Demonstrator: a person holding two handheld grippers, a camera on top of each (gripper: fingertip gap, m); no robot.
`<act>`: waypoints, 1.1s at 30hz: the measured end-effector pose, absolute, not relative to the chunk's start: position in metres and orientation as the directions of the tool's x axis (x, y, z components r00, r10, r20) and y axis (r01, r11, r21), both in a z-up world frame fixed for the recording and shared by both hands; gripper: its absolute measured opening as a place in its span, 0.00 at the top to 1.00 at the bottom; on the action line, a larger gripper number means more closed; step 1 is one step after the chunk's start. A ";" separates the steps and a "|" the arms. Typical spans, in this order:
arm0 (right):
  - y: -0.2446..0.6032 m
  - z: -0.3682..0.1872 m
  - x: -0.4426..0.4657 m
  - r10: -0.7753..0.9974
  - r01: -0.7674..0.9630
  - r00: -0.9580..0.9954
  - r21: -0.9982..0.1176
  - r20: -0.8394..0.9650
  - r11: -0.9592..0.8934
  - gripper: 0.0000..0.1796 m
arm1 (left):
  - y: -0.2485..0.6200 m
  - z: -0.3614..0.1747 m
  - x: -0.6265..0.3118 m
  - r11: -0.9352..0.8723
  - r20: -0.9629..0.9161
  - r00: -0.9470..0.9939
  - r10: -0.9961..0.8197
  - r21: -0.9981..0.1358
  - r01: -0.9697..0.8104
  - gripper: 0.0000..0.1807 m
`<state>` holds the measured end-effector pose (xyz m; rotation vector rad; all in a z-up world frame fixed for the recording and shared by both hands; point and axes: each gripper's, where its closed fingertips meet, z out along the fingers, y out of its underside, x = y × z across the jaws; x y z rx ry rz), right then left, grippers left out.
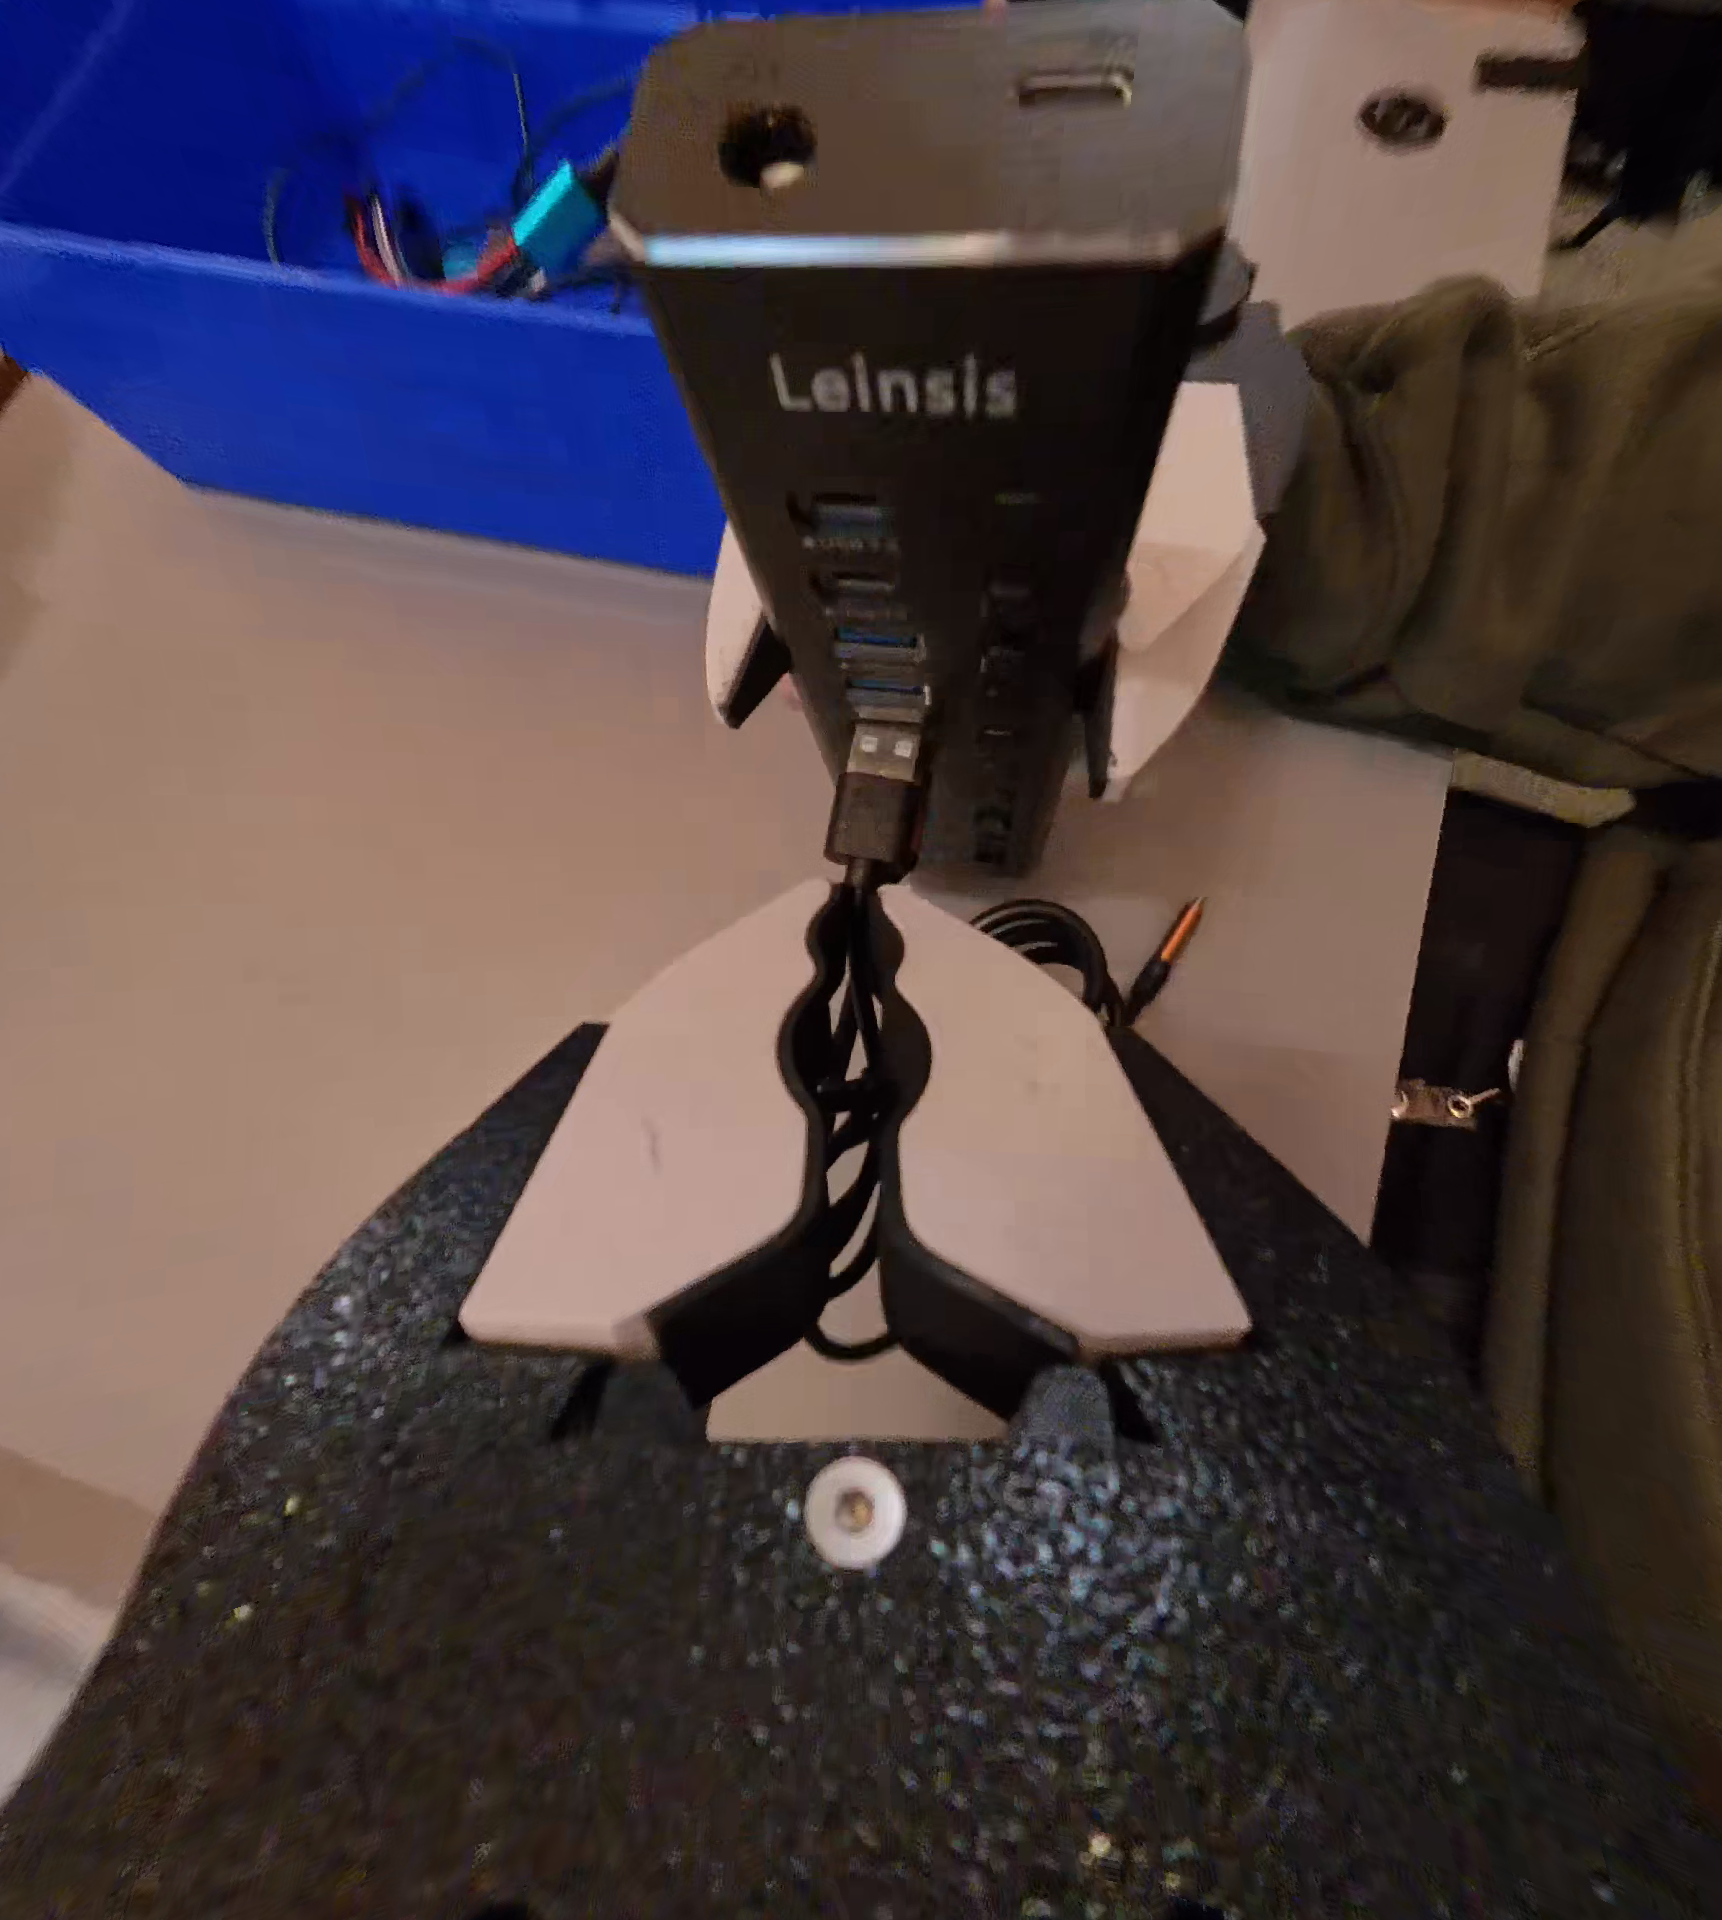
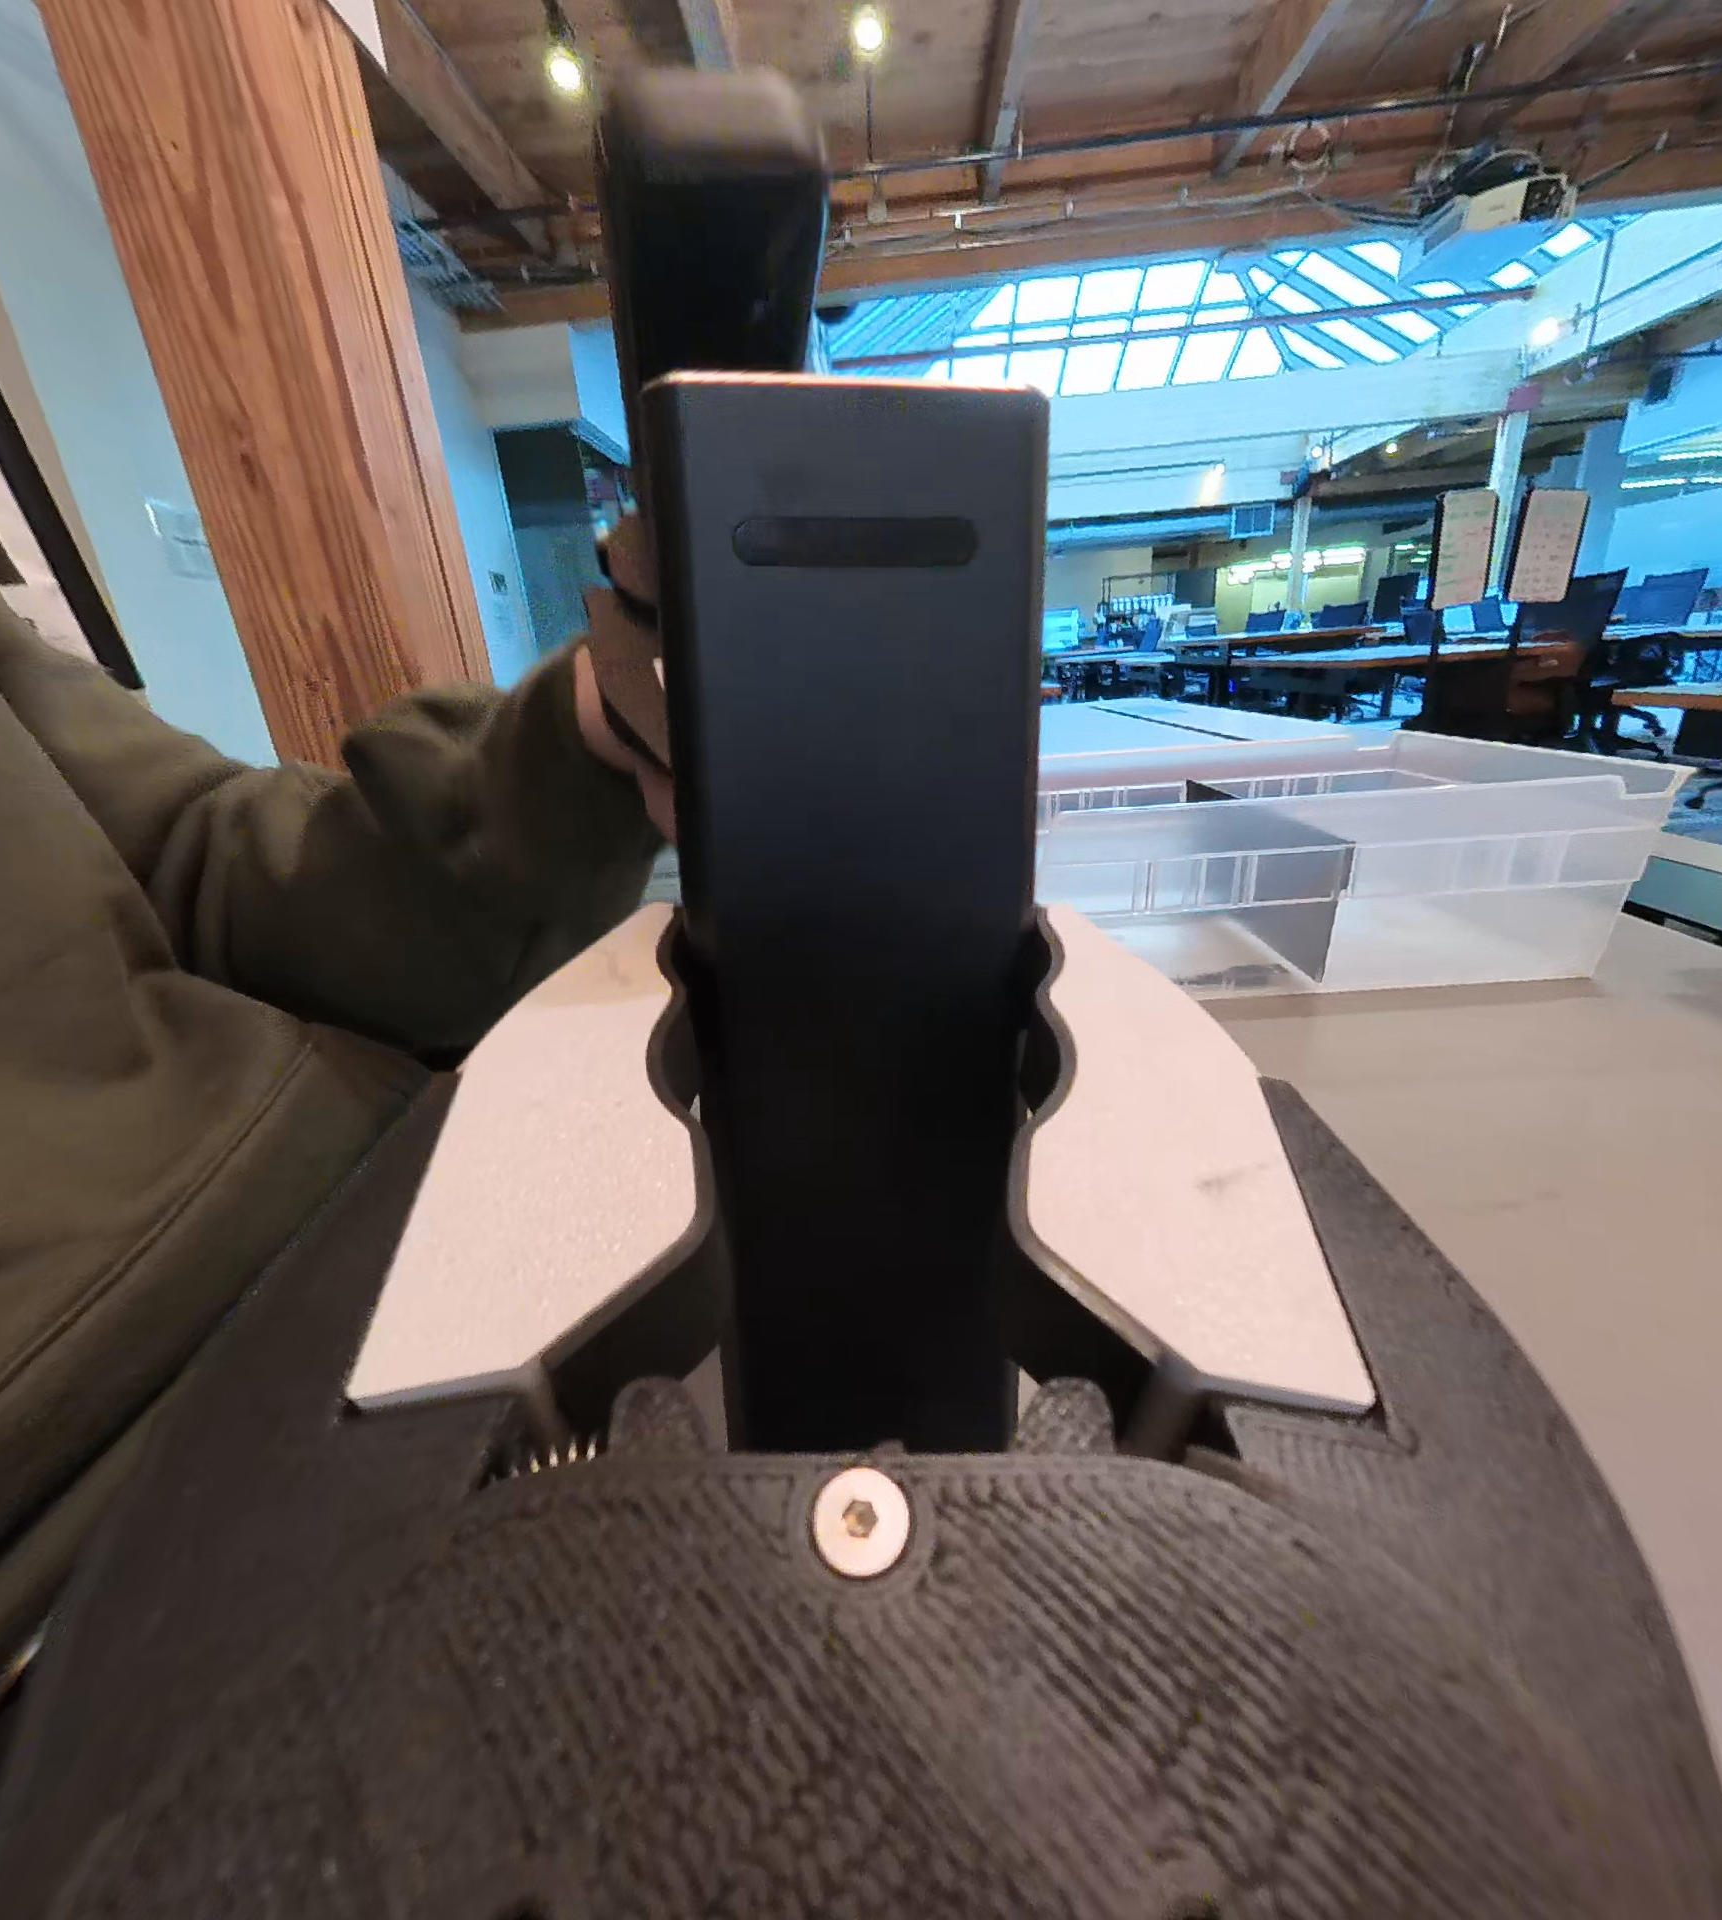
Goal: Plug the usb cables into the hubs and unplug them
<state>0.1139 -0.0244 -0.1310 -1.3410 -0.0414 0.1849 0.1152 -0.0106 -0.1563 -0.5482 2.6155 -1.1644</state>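
Black hub point(image 1: 924, 416) upright, port face showing; black USB plug point(image 1: 876, 800) at lower port.

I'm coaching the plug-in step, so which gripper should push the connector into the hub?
Left. The left gripper pinches the USB cable just behind its plug, at a hub port; the right gripper is occupied holding the hub.

R tool point(image 2: 857, 1039) clamps blk hub point(image 2: 852, 831) upright.

White brand lettering on black hub point(image 1: 924, 436) face; whiteboard point(image 2: 1548, 543) scribbles illegible.
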 end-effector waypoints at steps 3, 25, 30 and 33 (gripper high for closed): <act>-0.024 -0.131 0.114 0.159 -0.112 0.984 -0.971 -0.079 0.211 0.66 | -0.013 -0.164 0.115 0.515 -0.006 -0.914 -0.406 -0.828 -0.223 0.99; -0.034 -0.124 0.122 0.193 -0.229 0.965 -0.933 -0.180 0.279 0.66 | -0.035 -0.155 0.123 0.264 0.066 -0.915 -0.397 -0.947 -0.182 0.99; -0.035 -0.124 0.119 0.220 -0.234 0.960 -0.932 -0.175 0.278 0.66 | -0.034 -0.156 0.119 0.290 0.018 -0.923 -0.383 -0.947 -0.139 0.98; -0.039 -0.122 0.120 0.216 -0.226 0.963 -0.924 -0.163 0.308 0.66 | -0.024 -0.142 0.122 0.286 -0.007 -0.905 -0.425 -0.950 -0.127 0.84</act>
